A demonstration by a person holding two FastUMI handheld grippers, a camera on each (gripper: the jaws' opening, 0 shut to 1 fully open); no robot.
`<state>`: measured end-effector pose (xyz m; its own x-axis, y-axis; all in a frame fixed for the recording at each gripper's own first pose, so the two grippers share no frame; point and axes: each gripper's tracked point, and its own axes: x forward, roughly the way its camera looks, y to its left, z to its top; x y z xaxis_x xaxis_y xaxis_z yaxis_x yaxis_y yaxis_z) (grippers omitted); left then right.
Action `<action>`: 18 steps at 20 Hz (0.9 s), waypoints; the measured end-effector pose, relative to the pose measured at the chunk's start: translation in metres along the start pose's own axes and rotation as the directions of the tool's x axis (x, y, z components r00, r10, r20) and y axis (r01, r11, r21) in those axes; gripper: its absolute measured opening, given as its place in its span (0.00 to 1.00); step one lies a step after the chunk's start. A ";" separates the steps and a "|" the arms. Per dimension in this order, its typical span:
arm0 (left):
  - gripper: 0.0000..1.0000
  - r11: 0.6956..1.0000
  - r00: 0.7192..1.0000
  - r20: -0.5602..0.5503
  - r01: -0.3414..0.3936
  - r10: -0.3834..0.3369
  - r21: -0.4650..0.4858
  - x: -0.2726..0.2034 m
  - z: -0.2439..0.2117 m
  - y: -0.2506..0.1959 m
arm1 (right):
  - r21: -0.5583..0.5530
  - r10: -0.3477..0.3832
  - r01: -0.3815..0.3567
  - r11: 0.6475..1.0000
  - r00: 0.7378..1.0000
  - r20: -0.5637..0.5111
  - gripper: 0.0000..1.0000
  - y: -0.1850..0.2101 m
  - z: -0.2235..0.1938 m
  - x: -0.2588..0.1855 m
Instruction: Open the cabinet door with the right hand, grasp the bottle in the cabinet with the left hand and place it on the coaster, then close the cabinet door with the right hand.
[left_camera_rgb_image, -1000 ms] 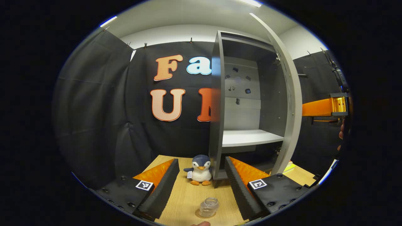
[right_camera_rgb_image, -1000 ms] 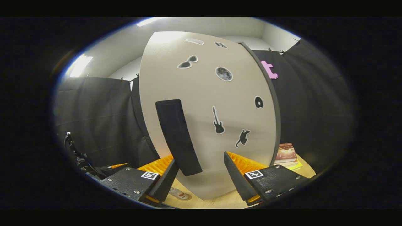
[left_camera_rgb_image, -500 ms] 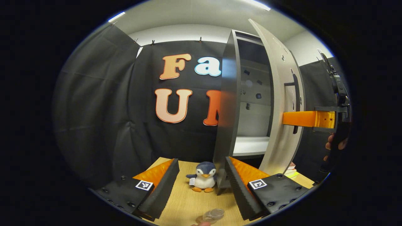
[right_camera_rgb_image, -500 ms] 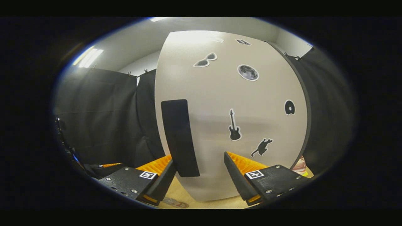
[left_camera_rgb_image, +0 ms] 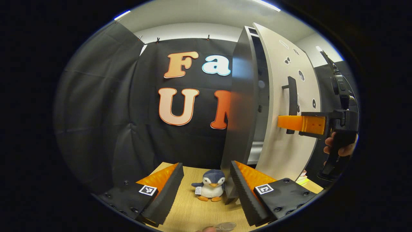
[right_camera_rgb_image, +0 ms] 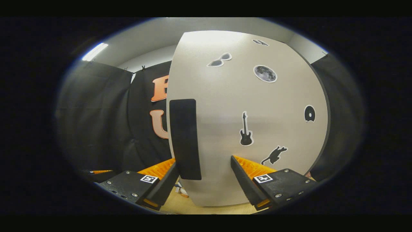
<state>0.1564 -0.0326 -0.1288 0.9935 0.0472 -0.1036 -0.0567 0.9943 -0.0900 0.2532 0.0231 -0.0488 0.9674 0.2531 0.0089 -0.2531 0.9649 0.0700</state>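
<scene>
Ceiling strip lights give bright, even light; strong fisheye bending curves the cabinet door, whose upper face shows soft glare; edges blur slightly.

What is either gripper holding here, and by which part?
Nothing. The left gripper is open over the table; the right gripper is open, its fingers against the cabinet door beside the handle.

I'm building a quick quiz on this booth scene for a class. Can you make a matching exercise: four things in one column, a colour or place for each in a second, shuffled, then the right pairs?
Things:
1. cabinet door
2. door handle
3. penguin toy
4. right tool

Descriptions:
A. black vertical bar
B. on the wooden table beside the cabinet's foot
C. pale grey, with a guitar sticker
D. orange fingers at the door's front

Pairs: 1-C, 2-A, 3-B, 4-D
</scene>
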 end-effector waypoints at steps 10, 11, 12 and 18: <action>0.95 0.999 0.999 -0.010 0.031 -0.031 -0.020 0.026 -0.005 0.001 | -0.017 -0.094 0.094 0.995 0.996 0.004 0.94 -0.004 -0.005 0.013; 0.95 0.999 0.999 -0.011 0.031 -0.031 -0.022 0.025 -0.007 0.000 | -0.019 -0.092 0.092 0.996 0.996 0.010 0.94 -0.005 -0.004 0.012; 0.96 0.999 0.999 -0.010 0.034 -0.035 -0.028 0.027 -0.006 0.000 | -0.017 -0.088 0.088 0.996 0.996 0.005 0.94 -0.005 -0.004 0.016; 0.95 1.000 1.000 0.003 0.028 -0.027 -0.005 -0.002 0.005 -0.013 | 0.071 0.002 -0.001 0.997 1.000 -0.013 0.95 0.008 0.000 -0.020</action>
<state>0.1552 -0.0452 -0.1229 0.9950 0.0202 -0.0982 -0.0298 0.9948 -0.0976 0.2320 0.0263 -0.0479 0.9666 0.2563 -0.0039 -0.2532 0.9571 0.1409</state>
